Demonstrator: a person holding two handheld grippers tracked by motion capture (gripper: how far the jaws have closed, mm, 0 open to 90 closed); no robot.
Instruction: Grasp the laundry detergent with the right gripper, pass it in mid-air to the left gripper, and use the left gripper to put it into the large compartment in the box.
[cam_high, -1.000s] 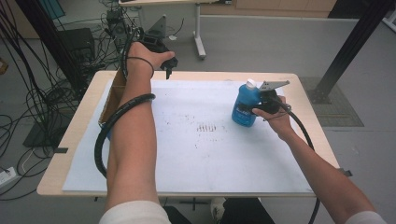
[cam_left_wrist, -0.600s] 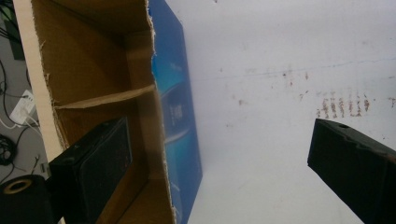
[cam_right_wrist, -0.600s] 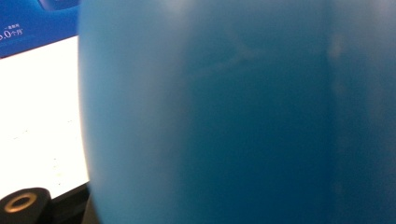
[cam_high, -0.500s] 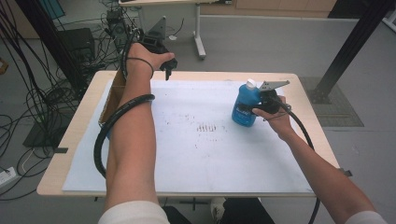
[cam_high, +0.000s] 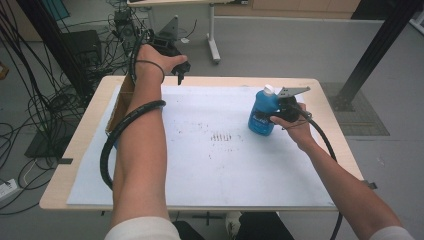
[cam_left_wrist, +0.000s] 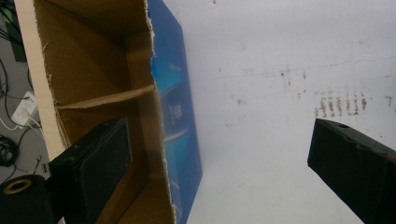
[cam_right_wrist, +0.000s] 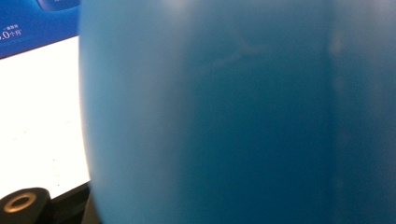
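Right of centre in the high view, the right gripper (cam_high: 281, 106) is clenched on the side of the upright blue bottle (cam_high: 263, 113), which stands on the white mat (cam_high: 210, 160). At upper left the left gripper (cam_high: 172, 60) hangs released, jaws wide apart, one jaw inside the open cardboard box (cam_left_wrist: 98, 74), the other over the mat.

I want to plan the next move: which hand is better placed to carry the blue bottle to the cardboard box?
Right: the right gripper is at the blue bottle, apparently gripping it. The left gripper, open, straddles the cardboard box wall.
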